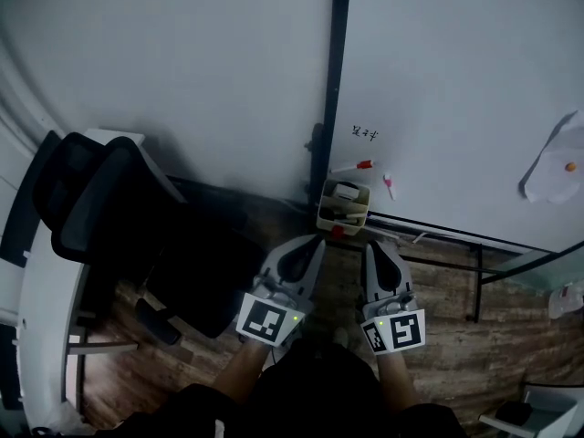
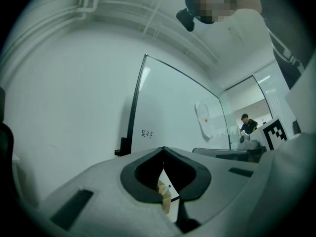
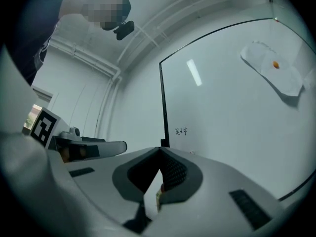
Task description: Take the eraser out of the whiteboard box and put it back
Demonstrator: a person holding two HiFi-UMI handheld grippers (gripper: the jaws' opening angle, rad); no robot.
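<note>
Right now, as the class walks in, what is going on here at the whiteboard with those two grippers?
A person stands facing the whiteboard with a gripper in each hand. The left gripper and the right gripper both point at the small box at the board's lower edge, just short of it. Both have their fingers together and hold nothing. A white block, probably the eraser, lies inside the box.

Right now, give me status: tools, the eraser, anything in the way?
Left tool shut, empty. Right tool shut, empty. Whiteboard box just ahead of both; eraser not told apart inside. No obstruction seen.
</note>
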